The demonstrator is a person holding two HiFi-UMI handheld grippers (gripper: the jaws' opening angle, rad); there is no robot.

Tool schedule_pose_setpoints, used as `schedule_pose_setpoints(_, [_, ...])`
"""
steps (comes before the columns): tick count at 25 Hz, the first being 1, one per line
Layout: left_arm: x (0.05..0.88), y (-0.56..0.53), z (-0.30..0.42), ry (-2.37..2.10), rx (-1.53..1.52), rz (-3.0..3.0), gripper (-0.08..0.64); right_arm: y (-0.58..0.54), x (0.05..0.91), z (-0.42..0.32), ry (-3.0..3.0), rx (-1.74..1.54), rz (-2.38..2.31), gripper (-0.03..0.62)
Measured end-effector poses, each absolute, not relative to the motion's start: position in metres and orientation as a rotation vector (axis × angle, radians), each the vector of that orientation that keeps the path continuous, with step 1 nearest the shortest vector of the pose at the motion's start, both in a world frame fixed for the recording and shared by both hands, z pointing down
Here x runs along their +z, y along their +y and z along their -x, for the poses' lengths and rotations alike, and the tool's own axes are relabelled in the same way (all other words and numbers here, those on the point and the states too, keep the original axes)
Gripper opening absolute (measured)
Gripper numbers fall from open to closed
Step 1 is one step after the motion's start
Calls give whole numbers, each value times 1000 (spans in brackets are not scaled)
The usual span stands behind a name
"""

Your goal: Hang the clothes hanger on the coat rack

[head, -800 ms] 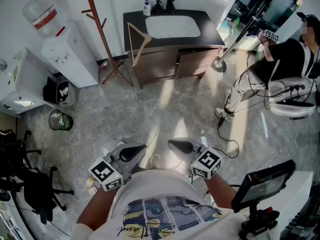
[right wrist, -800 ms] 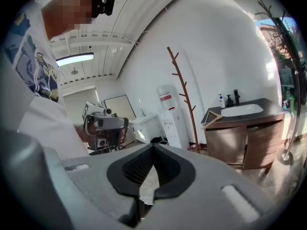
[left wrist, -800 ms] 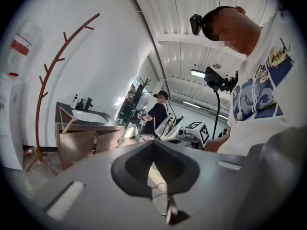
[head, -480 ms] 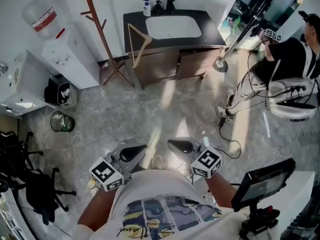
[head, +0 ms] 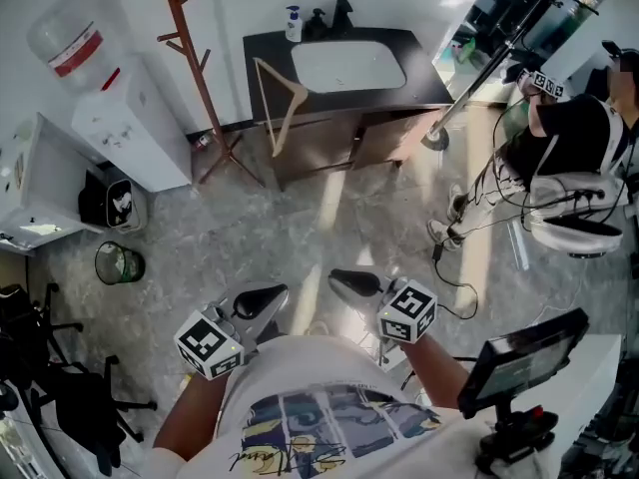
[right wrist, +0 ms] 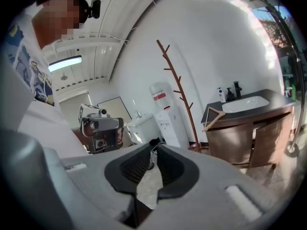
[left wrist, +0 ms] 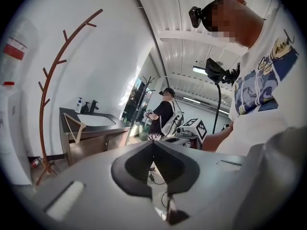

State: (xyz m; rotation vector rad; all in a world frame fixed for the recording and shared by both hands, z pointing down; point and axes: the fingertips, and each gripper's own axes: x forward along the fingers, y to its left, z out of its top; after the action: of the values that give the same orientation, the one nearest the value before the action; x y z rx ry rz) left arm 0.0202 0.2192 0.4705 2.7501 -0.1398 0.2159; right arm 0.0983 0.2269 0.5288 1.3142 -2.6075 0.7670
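A light wooden clothes hanger point(head: 280, 98) leans against the left end of the dark vanity point(head: 419, 80), far across the floor. The brown branching coat rack point(head: 195, 68) stands just left of it by the white wall. Both grippers are held close to the person's body, far from the two. My left gripper point(head: 272, 293) is shut with nothing in it, its tips meeting point(left wrist: 153, 143). My right gripper point(head: 335, 277) is also shut and holds nothing point(right wrist: 154, 150). The hanger point(left wrist: 76, 127) and rack point(left wrist: 53, 80) show small in the left gripper view. The right gripper view shows the hanger point(right wrist: 214, 118) and rack point(right wrist: 180, 97) too.
A water dispenser point(head: 110, 98) stands left of the rack, with a small bin point(head: 118, 263) on the floor below it. A seated person point(head: 569, 133) is at the right. Cables point(head: 459, 233) trail on the marble floor. A monitor on a stand point(head: 519, 357) is near right, a black chair point(head: 60, 387) near left.
The head view has tilted slightly, so the room sits a little differently in frame. Both grippers stay shut in front of the body, almost where they were.
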Motion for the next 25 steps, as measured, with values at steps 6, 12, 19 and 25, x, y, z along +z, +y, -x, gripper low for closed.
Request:
schedule_pose_setpoints(6, [455,149,11,-69,228,-2794,0,147,536,-87,-2564,880,-1438,89])
schedule_pose_setpoints(12, [456,89,59,-94,287,-2811,2,63,570,-98,-2502,1121,-1656,106])
schedule_pose_setpoints(19, [466,36,80,-199,290,-2767,9,-23,630,-129,-2409,1553,-1775,160])
schedule_pose_setpoints(25, [453,-15,58,-306,297,-2751,11,-109,696,-162,-2321,1980,-1715,275])
